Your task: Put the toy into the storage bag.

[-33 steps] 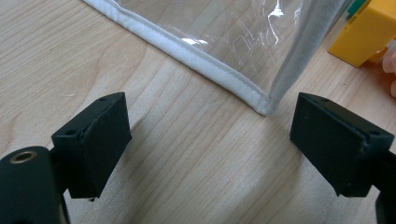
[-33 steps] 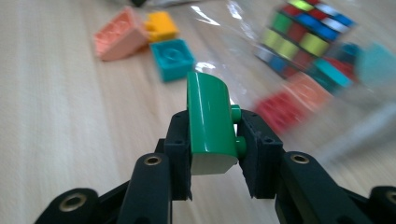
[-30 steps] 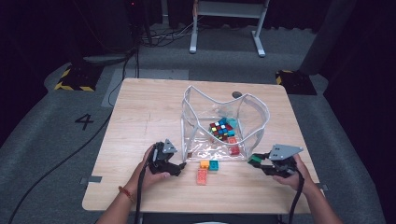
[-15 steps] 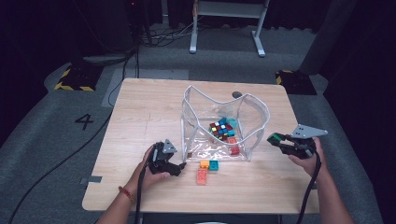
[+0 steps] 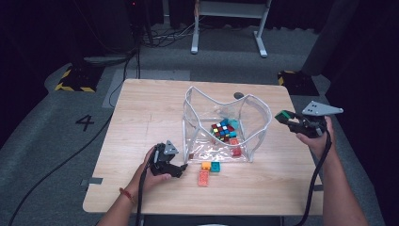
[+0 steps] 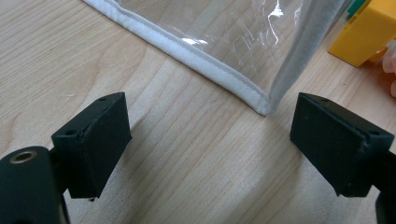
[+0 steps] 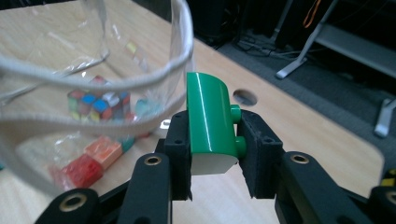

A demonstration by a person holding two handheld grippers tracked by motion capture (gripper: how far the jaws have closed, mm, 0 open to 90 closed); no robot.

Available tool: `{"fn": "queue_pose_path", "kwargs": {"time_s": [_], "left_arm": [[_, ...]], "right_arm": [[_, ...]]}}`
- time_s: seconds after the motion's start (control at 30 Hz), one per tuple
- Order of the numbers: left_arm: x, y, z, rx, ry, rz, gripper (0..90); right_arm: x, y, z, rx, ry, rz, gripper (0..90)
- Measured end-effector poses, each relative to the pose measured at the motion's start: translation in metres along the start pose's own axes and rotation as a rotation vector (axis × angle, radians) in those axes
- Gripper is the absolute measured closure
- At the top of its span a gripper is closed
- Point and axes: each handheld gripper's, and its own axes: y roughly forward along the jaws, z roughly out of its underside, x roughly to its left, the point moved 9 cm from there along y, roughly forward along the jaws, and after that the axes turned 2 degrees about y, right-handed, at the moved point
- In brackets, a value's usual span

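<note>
At the desk's (image 5: 141, 117) seven o'clock corner, the left tongs (image 5: 181, 166) rest low on the wood, spread wide just short of the near corner of the clear pouch (image 5: 256, 127). At six o'clock of the pouch lie orange, teal and pink bricks (image 5: 203, 177). At three o'clock, the right tongs (image 7: 215, 135) pinch a green brick (image 7: 209, 123), raised just beside the pouch's rim.

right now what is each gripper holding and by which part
The right gripper clamps a green block by its two broad faces; the left gripper is open, holding nothing.
</note>
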Motion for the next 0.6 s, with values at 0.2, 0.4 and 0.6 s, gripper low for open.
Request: {"fn": "queue_pose_path", "kwargs": {"time_s": [0.2,0.4,0.6], "left_arm": [[-0.001,0.0,0.0,0.004,-0.013,-0.003,12.3],[-0.001,0.0,0.0,0.004,-0.013,-0.003,12.3],[-0.001,0.0,0.0,0.004,-0.013,-0.003,12.2]], "right_arm": [[-0.002,-0.001,-0.037,-0.026,-0.025,-0.007,67.4],[0.012,0.002,-0.064,-0.042,-0.053,-0.034,67.4],[0.036,0.009,-0.078,-0.055,-0.097,-0.102,67.4]]}}
